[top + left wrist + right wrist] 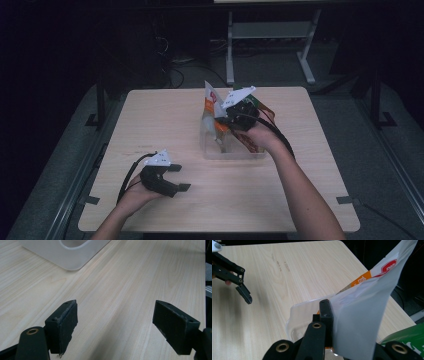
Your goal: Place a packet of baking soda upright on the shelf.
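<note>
Pinching a glossy white packet (362, 322), the right claw (329, 315) overhangs a clear plastic bin (297, 315).

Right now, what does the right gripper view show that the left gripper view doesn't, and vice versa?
Right gripper view alone: the right gripper shut on a white snack bag with orange and red print, held over the clear plastic bin; a green packet at lower right; the left gripper farther off.

Left gripper view alone: the left gripper's own jaws standing wide open, nothing between them.

Both: the light wooden table and part of the clear bin.
</note>
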The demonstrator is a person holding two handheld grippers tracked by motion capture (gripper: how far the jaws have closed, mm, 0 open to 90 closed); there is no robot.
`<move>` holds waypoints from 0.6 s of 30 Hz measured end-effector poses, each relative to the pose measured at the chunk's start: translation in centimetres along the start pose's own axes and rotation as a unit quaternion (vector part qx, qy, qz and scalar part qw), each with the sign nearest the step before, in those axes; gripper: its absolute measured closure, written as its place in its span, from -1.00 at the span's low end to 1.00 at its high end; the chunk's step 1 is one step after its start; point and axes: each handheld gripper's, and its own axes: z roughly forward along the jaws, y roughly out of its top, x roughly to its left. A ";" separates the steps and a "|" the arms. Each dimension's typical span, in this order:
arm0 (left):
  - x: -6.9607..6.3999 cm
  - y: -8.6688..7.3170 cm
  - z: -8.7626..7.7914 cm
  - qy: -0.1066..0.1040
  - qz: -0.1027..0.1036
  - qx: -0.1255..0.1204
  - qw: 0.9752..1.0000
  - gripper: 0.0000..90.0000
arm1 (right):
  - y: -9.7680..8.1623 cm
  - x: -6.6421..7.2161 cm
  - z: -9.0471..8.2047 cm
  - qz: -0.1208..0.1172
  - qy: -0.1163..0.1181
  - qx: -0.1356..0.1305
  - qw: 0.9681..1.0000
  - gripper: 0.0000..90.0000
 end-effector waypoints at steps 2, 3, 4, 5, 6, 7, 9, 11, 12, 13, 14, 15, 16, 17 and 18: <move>0.0 0.0 0.1 0.000 0.002 0.002 1.000 -0.56 | -0.2 0.0 0.1 0.007 0.002 0.000 1.000 1.00; 0.0 0.0 0.1 -0.001 0.002 0.004 1.000 -0.56 | -0.3 0.0 0.2 0.006 0.002 0.001 1.000 1.00; -0.1 0.0 0.1 -0.001 0.001 0.003 1.000 -0.56 | -0.5 0.0 0.3 0.006 0.003 0.003 1.000 1.00; -0.1 0.0 0.2 -0.001 -0.002 0.003 1.000 -0.56 | -0.6 0.1 0.4 0.011 0.005 0.005 1.000 1.00; -0.1 0.0 0.2 -0.002 -0.003 0.003 1.000 -0.56 | -0.8 0.1 0.5 0.009 0.004 0.007 1.000 1.00; -0.1 0.0 0.2 -0.003 -0.002 0.003 1.000 -0.56 | -1.0 0.1 0.6 0.013 0.006 0.008 1.000 1.00; -0.1 0.0 0.3 -0.004 0.000 0.007 1.000 -0.56 | -1.2 0.1 0.9 0.010 0.005 0.013 1.000 1.00; -0.2 -0.1 0.4 -0.005 -0.002 0.007 1.000 -0.56 | -1.5 0.1 1.1 0.009 0.008 0.016 1.000 1.00; -0.2 -0.1 0.4 -0.004 -0.004 0.006 1.000 -0.56 | -1.6 0.2 1.2 0.014 0.009 0.017 1.000 1.00; -0.2 -0.1 0.4 -0.006 -0.004 0.007 1.000 -0.56 | -1.7 0.2 1.3 0.016 0.009 0.019 1.000 1.00; -0.2 -0.1 0.5 -0.006 -0.003 0.007 1.000 -0.56 | -1.9 0.2 1.4 0.020 0.011 0.018 1.000 1.00; -0.2 -0.1 0.5 -0.006 0.000 0.008 1.000 -0.56 | -2.1 0.0 1.5 0.014 0.010 0.020 1.000 1.00; -0.1 -0.1 0.5 -0.005 0.005 0.010 1.000 -0.56 | -2.2 0.1 1.6 0.023 0.012 0.018 1.000 1.00; -0.2 -0.1 0.5 -0.007 0.002 0.009 1.000 -0.56 | -2.3 0.0 1.6 0.022 0.015 0.016 1.000 1.00; -0.2 -0.1 0.5 -0.006 0.004 0.011 1.000 -0.56 | -2.4 0.0 1.6 0.028 0.017 0.015 0.999 1.00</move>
